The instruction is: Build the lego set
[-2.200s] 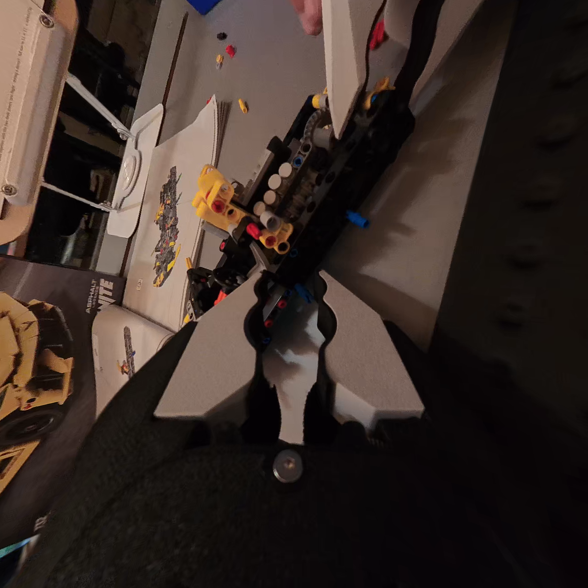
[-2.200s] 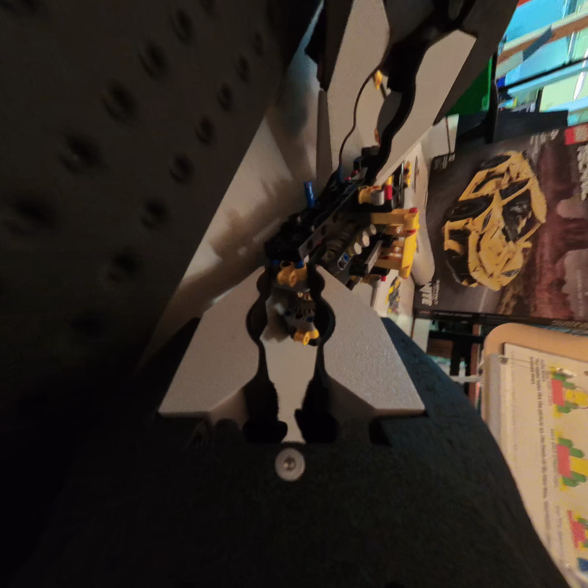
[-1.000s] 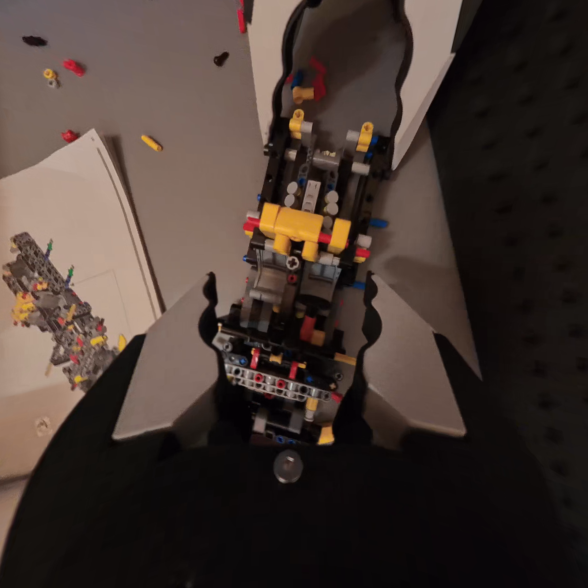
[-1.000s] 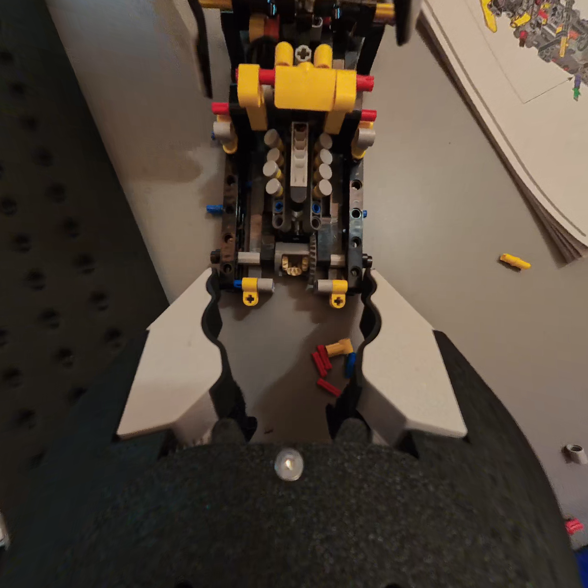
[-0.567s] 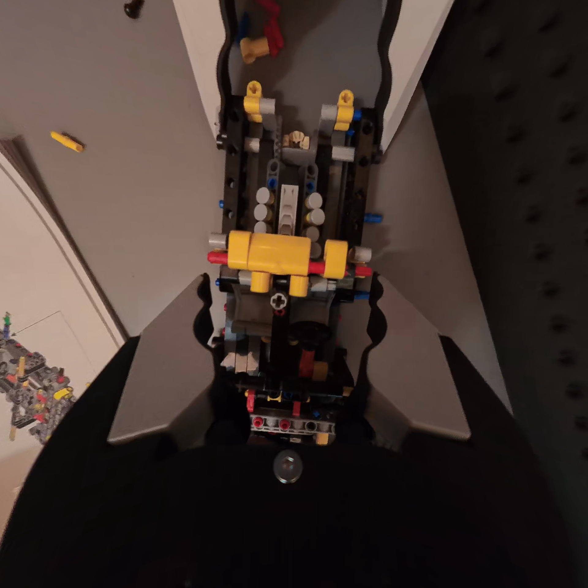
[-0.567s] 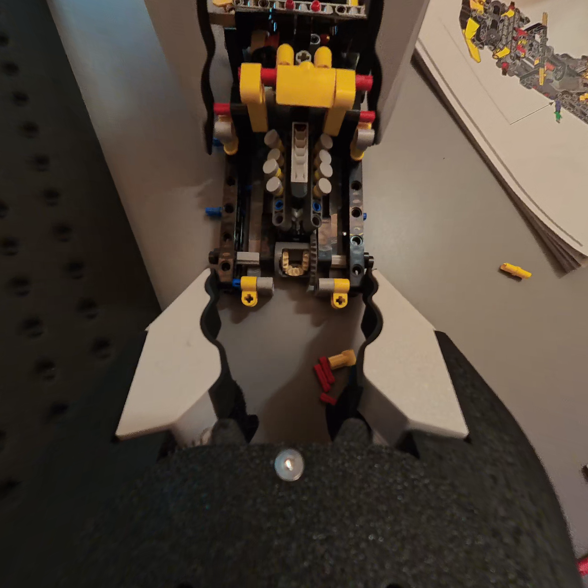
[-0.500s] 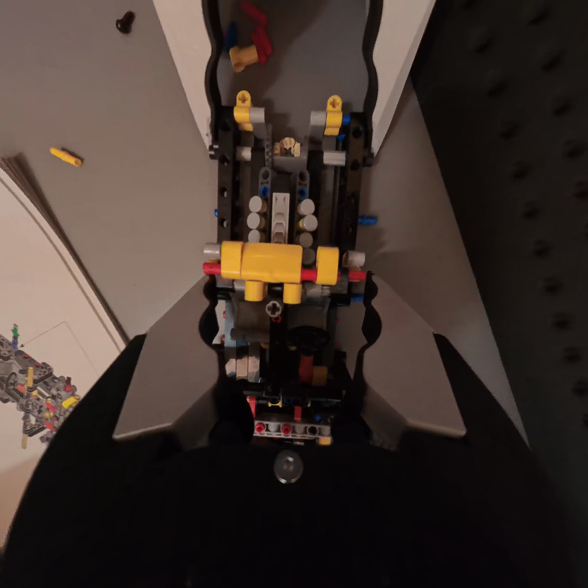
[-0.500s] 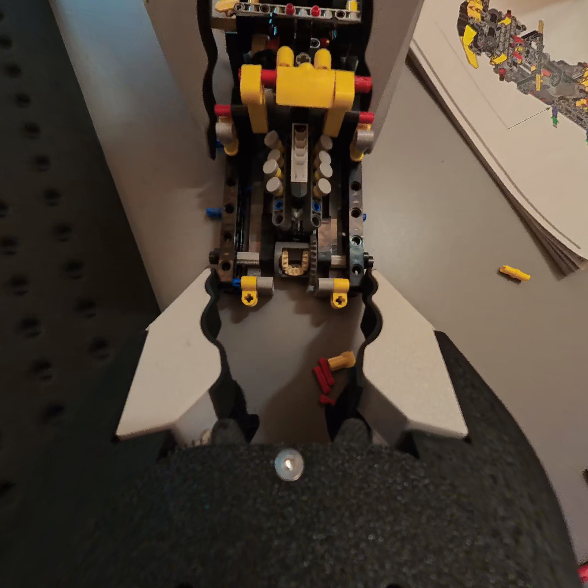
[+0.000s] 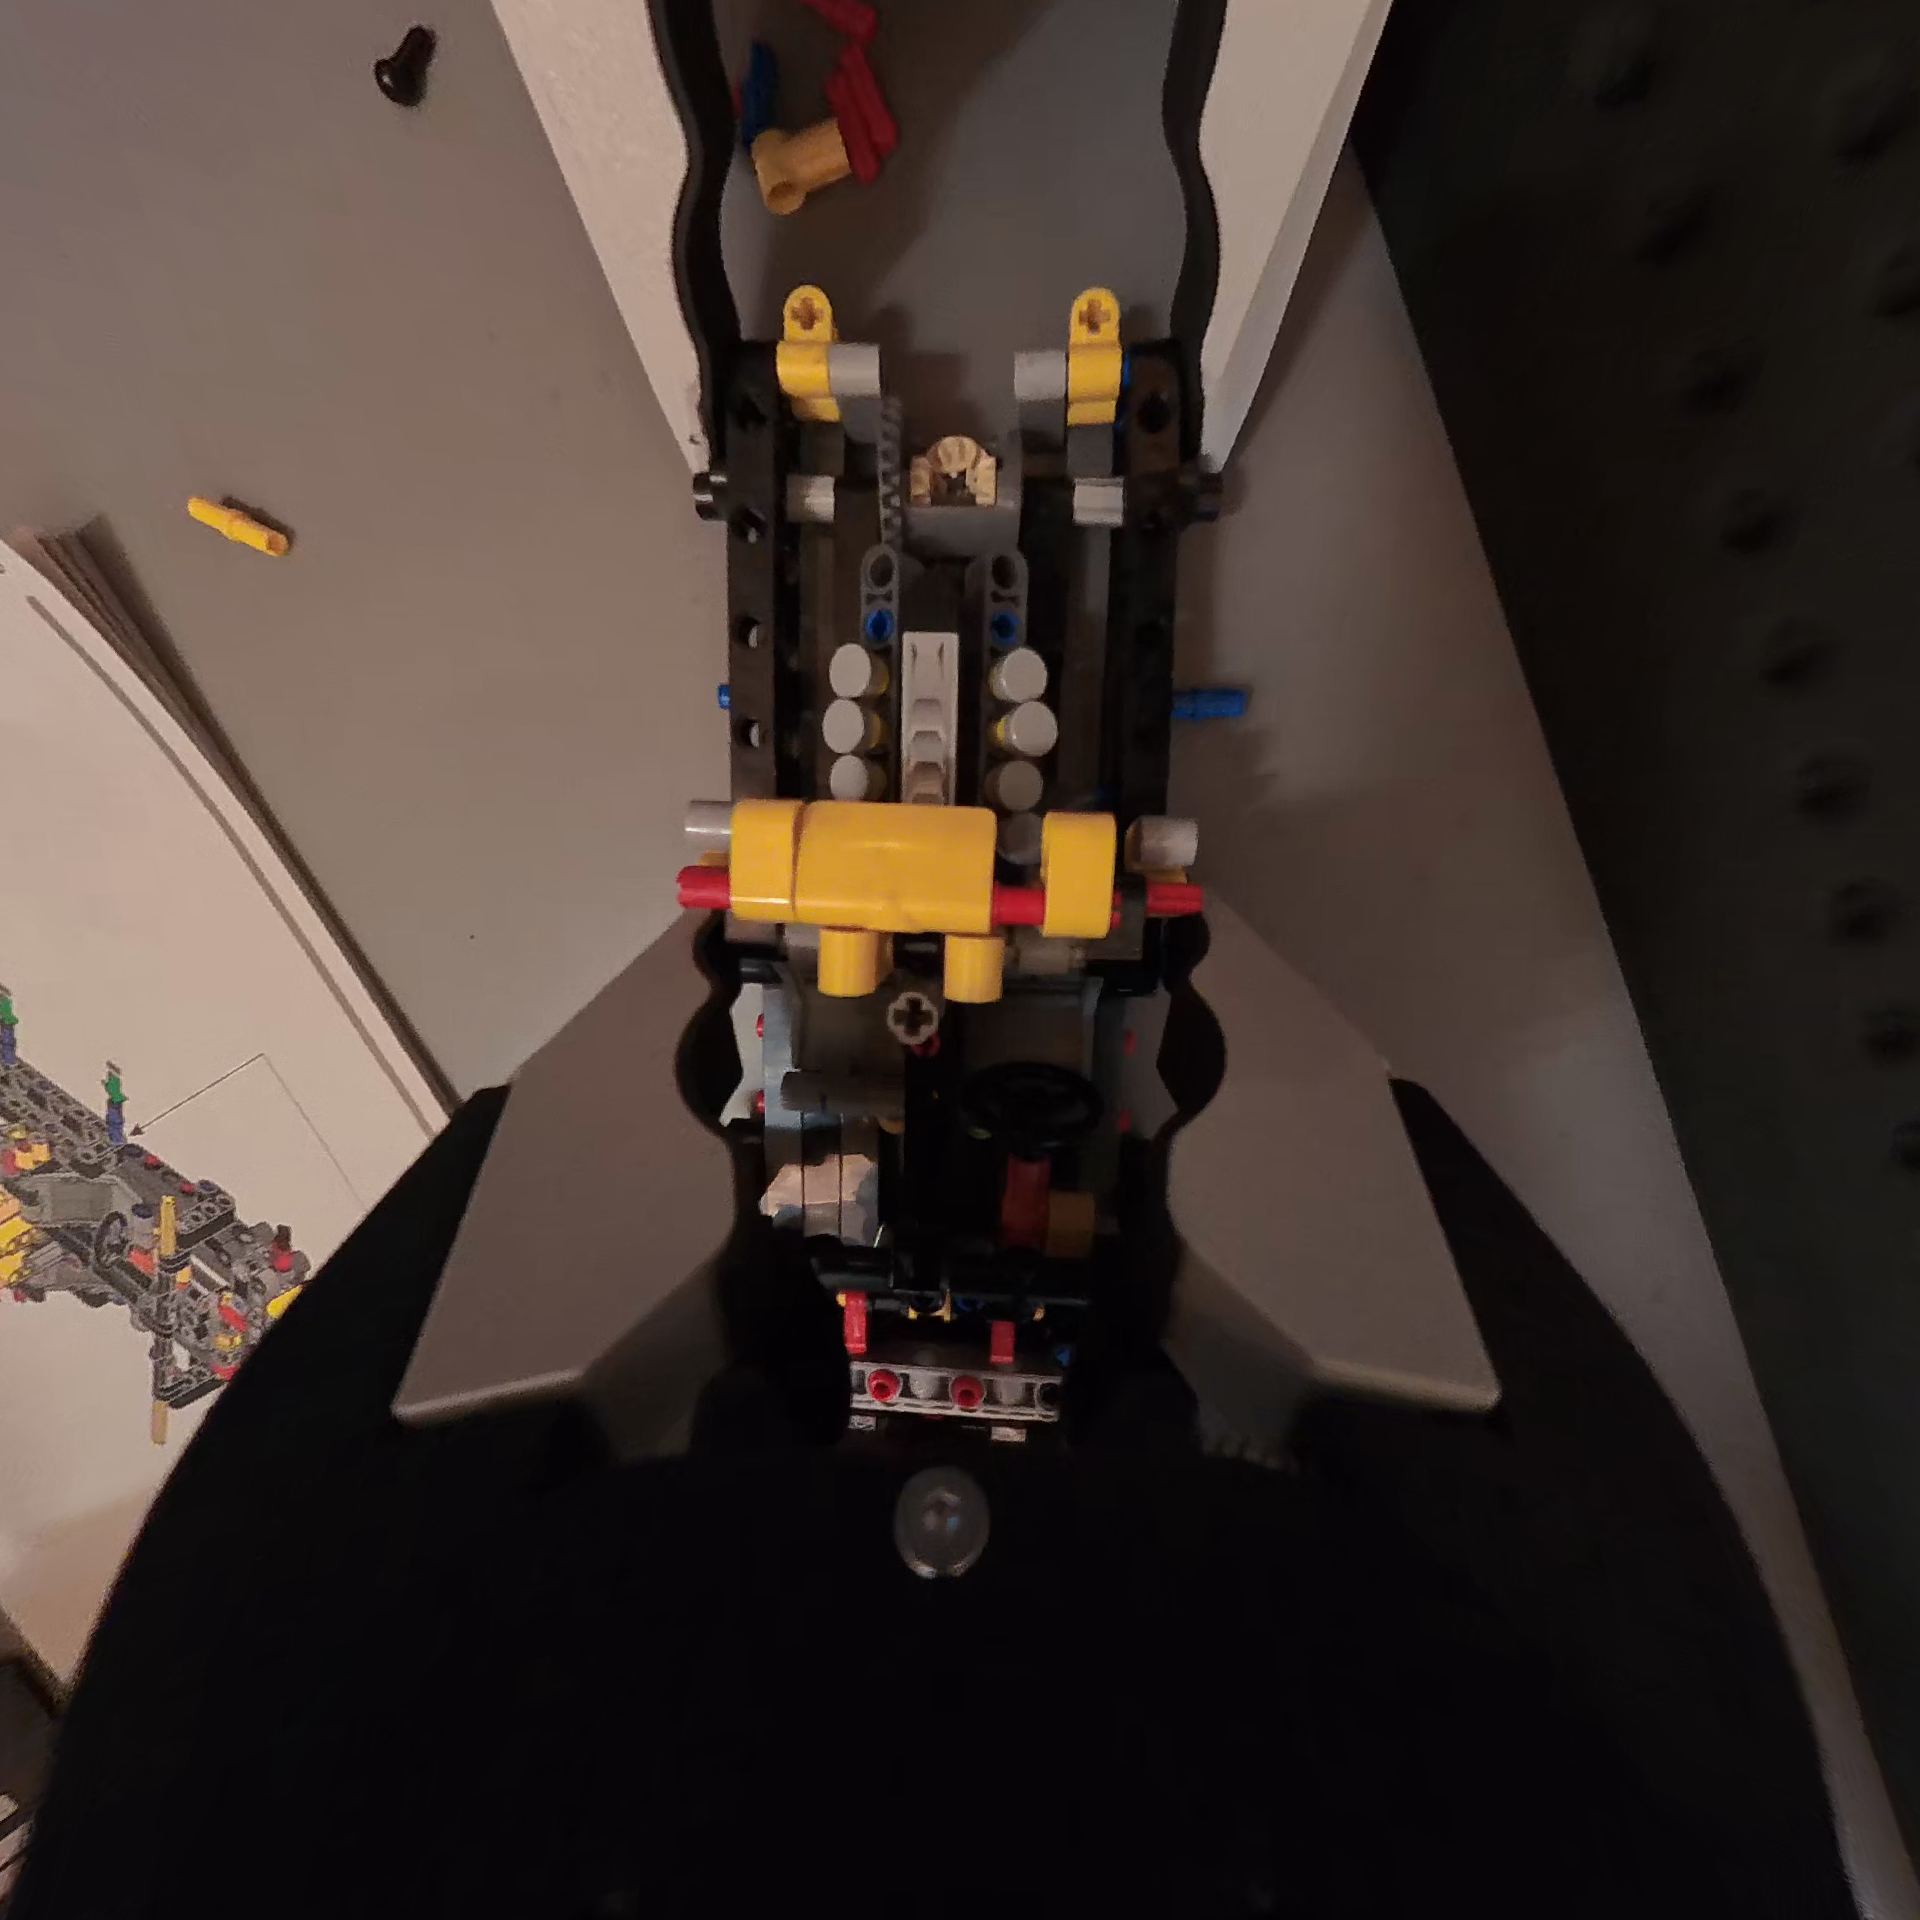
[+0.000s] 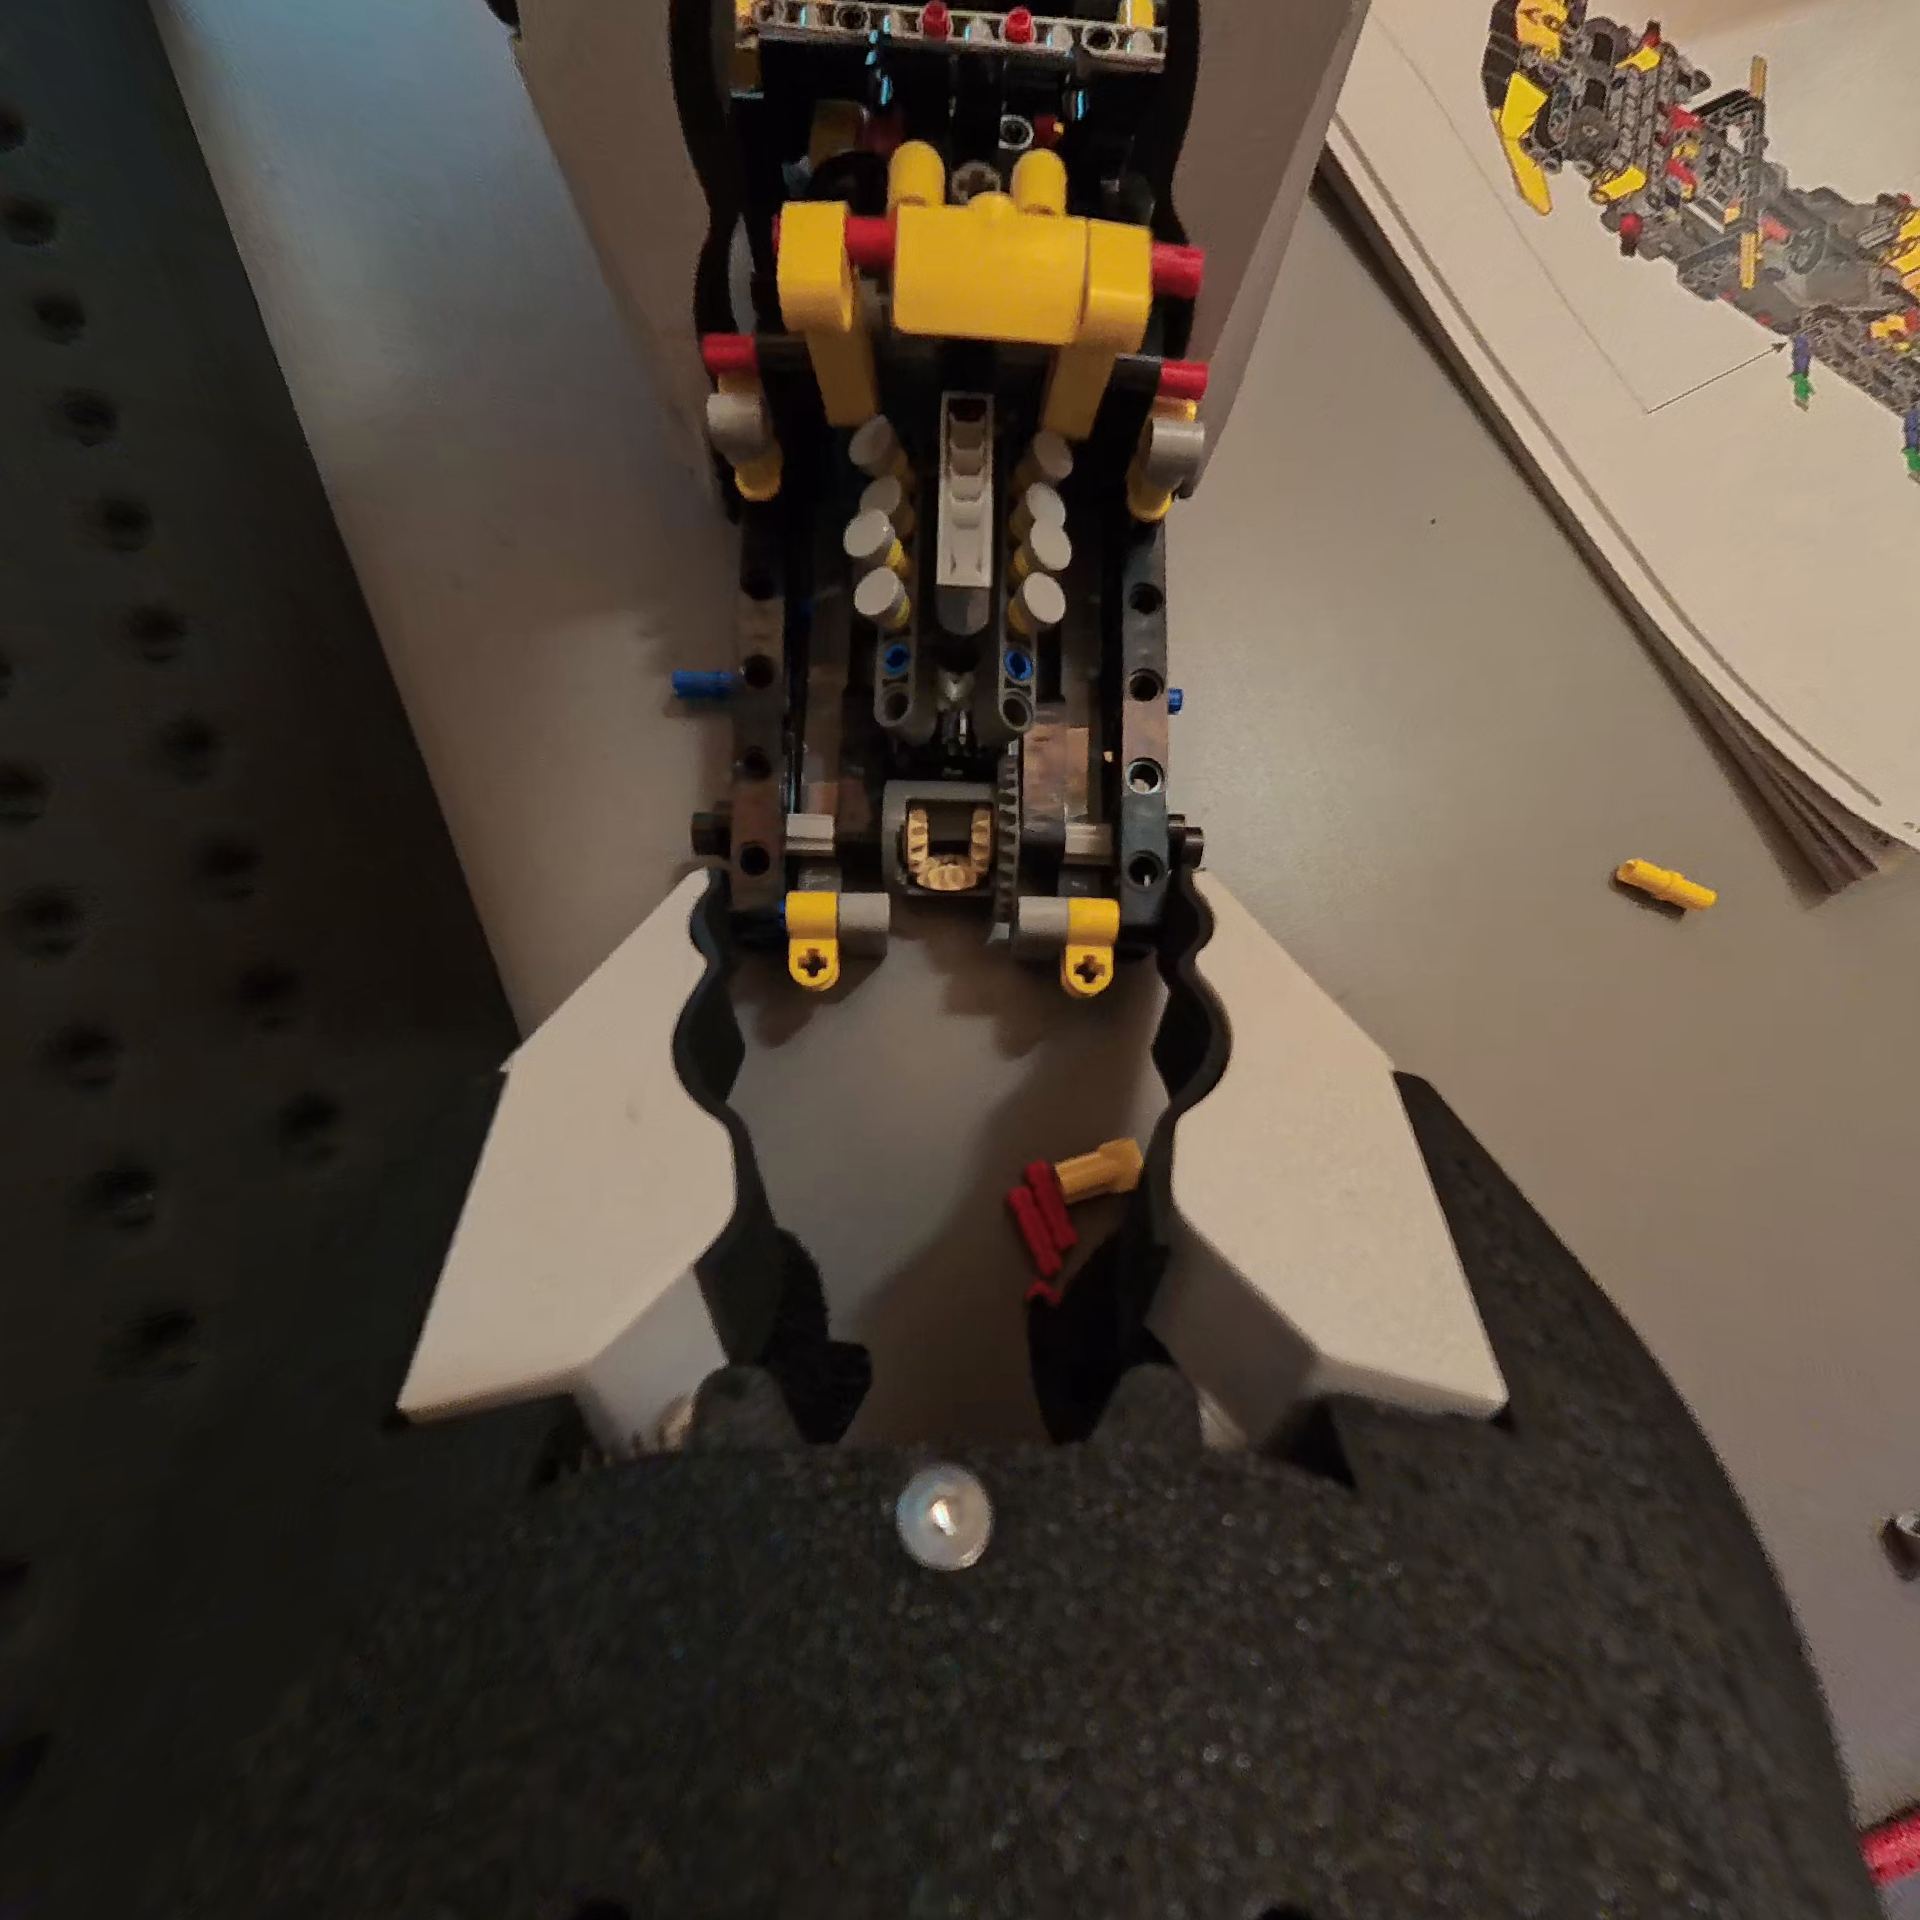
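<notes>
Lego chassis (image 9: 951,790) lies on the grey table (image 9: 436,436), clasped at both ends: the left gripper (image 9: 951,1023) pinches its 6 o'clock end, the right gripper (image 10: 951,966) seemingly its opposite end, though contact there is dim. Loose pins (image 10: 1070,1195) sit at 5 o'clock between the right fingers; the instruction booklet (image 10: 1662,312) lies at 2 o'clock.

wrist views: steep downward, close | opposed | share lego chassis (image 9: 951,748)
</notes>
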`<action>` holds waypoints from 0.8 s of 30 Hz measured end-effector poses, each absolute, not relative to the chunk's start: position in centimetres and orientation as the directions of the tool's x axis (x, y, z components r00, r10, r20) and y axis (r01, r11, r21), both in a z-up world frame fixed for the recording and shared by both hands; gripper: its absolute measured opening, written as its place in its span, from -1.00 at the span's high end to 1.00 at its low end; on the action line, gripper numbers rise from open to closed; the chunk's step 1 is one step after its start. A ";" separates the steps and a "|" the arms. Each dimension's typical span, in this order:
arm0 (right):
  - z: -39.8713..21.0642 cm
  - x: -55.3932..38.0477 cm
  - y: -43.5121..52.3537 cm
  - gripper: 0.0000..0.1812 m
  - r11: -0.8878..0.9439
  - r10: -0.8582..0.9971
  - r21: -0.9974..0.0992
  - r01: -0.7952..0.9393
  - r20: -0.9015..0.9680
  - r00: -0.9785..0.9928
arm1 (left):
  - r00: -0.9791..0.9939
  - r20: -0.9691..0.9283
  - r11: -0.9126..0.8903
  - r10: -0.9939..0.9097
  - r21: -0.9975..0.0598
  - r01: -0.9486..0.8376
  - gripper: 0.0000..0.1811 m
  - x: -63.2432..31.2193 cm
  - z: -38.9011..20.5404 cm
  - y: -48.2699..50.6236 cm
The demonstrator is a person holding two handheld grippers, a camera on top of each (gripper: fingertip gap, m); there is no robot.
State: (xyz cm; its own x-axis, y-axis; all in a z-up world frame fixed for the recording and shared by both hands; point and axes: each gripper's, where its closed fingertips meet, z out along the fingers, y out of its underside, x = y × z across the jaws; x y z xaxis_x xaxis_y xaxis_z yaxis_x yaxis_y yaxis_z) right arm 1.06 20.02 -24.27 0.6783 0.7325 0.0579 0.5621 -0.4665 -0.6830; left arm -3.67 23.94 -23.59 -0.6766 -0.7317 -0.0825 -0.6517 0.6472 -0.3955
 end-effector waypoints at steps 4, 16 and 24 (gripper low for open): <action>-24.3 1.1 20.0 0.10 -0.458 0.732 -0.696 0.552 0.057 0.679 | -0.671 -0.076 0.639 -0.737 -0.401 -0.657 0.11 -3.6 -23.6 24.0; -24.2 1.1 20.0 0.11 -0.470 0.728 -0.703 0.535 0.035 0.685 | -0.667 -0.067 0.632 -0.742 -0.404 -0.661 0.13 -3.6 -23.6 23.9; -24.2 1.0 20.1 0.10 -0.458 0.726 -0.720 0.521 0.036 0.687 | -0.651 -0.076 0.622 -0.755 -0.398 -0.674 0.13 -3.7 -23.6 23.9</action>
State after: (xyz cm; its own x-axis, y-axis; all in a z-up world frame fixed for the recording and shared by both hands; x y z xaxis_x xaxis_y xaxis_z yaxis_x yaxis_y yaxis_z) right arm 1.01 20.09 -24.23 0.6865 0.7262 0.0356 0.5214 -0.4576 -0.7203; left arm -3.66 23.92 -23.62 -0.6511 -0.7551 -0.0764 -0.6744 0.6218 -0.3981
